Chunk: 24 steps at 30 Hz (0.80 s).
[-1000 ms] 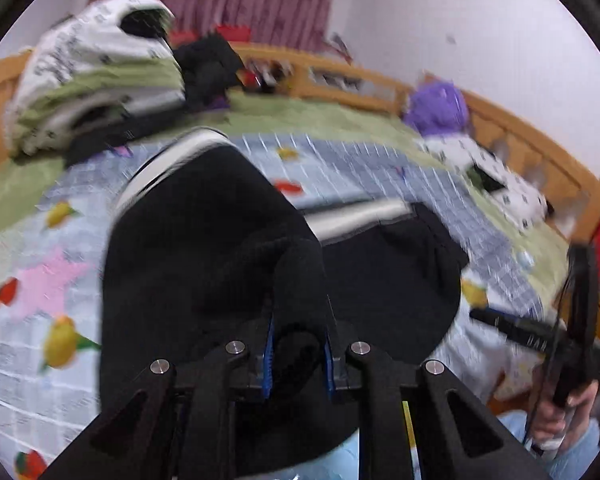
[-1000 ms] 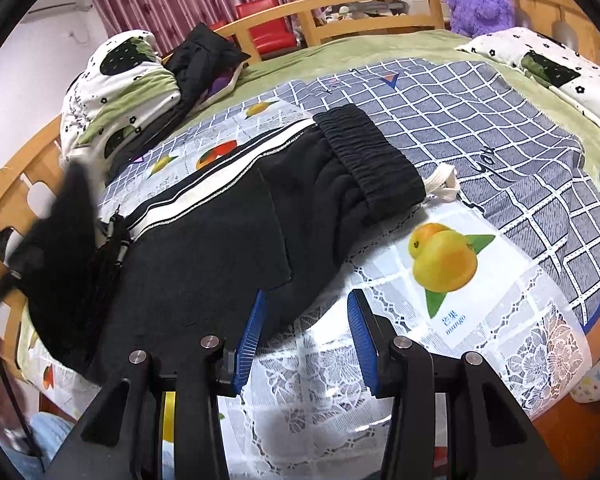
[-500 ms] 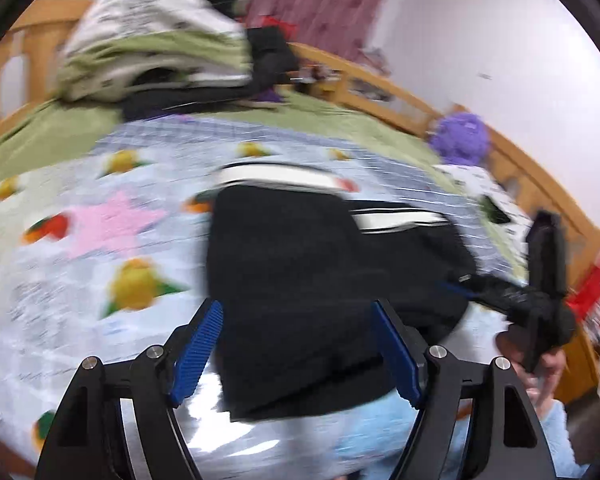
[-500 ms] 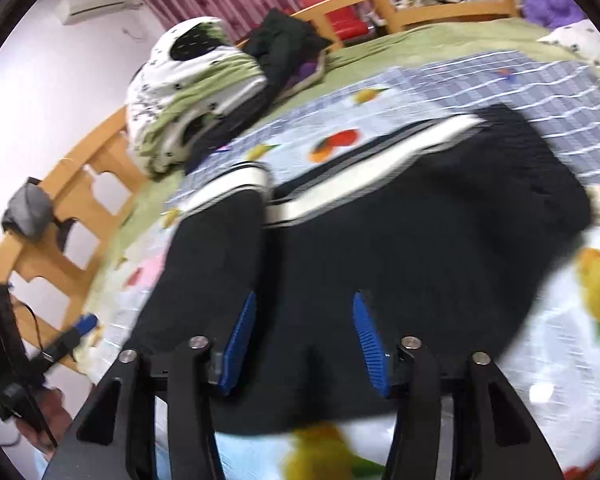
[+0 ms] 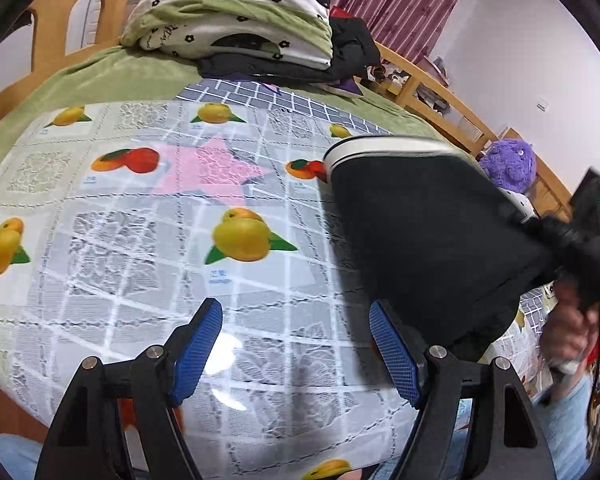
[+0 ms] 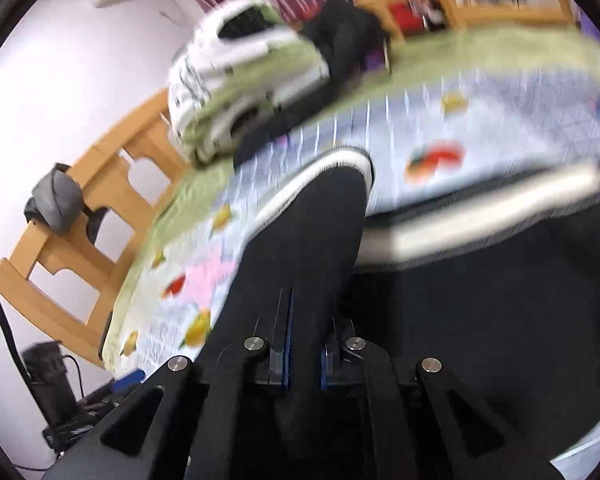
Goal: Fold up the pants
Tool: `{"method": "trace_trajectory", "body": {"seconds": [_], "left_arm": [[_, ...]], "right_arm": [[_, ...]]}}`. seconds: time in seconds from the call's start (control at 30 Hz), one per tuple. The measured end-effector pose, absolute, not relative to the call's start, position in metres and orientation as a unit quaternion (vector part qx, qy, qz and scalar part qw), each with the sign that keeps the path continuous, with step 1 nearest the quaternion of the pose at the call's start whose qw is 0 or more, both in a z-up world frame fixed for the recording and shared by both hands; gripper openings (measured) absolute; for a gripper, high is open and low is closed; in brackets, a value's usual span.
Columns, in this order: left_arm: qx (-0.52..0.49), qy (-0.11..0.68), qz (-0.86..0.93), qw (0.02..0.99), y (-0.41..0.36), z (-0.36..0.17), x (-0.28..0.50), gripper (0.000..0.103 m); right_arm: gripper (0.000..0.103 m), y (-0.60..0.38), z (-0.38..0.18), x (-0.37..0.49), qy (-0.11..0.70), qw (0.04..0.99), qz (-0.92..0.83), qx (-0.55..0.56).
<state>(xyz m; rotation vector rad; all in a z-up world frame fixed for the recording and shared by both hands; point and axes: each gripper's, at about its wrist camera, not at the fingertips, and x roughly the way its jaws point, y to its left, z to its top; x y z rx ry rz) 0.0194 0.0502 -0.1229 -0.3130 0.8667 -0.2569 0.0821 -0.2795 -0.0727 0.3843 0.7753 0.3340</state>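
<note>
Black pants (image 5: 424,232) with a white side stripe lie on the fruit-print bedspread (image 5: 140,240), partly lifted at the right. My left gripper (image 5: 296,356) is open and empty above the bedspread, just left of the pants. My right gripper (image 6: 303,360) is shut on a fold of the pants (image 6: 300,248) and holds that black cloth up off the bed; the view is blurred. In the left wrist view the right gripper (image 5: 556,236) shows at the right edge, pinching the pants' edge.
A stack of folded quilts (image 5: 236,12) and dark clothes (image 5: 352,48) sits at the bed's far end. A wooden bed rail (image 5: 440,92) runs around the bed. A purple plush toy (image 5: 508,164) sits at the right. A grey bundle (image 6: 52,200) hangs on the rail.
My left gripper let go of the pants, opened and swung left over the bedspread. My right gripper moved onto the pants, shut on a fold and lifted it.
</note>
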Motion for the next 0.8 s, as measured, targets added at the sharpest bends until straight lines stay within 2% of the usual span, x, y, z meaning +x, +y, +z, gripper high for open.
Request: {"method": "trace_trajectory", "body": {"seconds": [0.1,0.27,0.37,0.47,0.57,0.6,0.67,0.7,0.8], "left_arm": [[-0.14,0.42,-0.137,0.886,0.03,-0.121,0.024,0.075],[-0.108,0.42,-0.176,0.884,-0.026,-0.115,0.035,0.075],[-0.097,0.424,-0.205,0.877,-0.063,-0.112,0.042,0.075],[-0.088,0.426,-0.227,0.871,-0.096,-0.112,0.047,0.075],[-0.074,0.436,-0.237,0.865,-0.123,-0.112,0.05,0.075],[-0.071,0.437,-0.24,0.864,-0.128,-0.112,0.049,0.075],[-0.064,0.434,-0.24,0.866,-0.135,-0.109,0.046,0.075],[-0.064,0.432,-0.238,0.867,-0.137,-0.109,0.043,0.075],[-0.063,0.451,-0.241,0.857,-0.148,-0.125,0.038,0.075]], "right_arm": [[0.009,-0.313,-0.05,0.079,0.367,0.908,0.138,0.149],[0.009,-0.367,-0.046,0.07,0.374,0.917,0.087,0.107],[0.009,-0.425,-0.067,0.058,0.383,0.918,0.015,0.105],[0.011,-0.457,-0.11,0.057,0.418,0.901,-0.038,0.108],[0.025,-0.468,-0.137,0.053,0.437,0.893,-0.043,0.103],[0.03,-0.472,-0.132,0.039,0.42,0.902,-0.047,0.09],[0.031,-0.474,-0.124,0.031,0.409,0.906,-0.064,0.084],[0.031,-0.476,-0.11,0.01,0.374,0.921,-0.064,0.093],[0.031,-0.471,-0.104,-0.012,0.334,0.937,-0.035,0.099]]}}
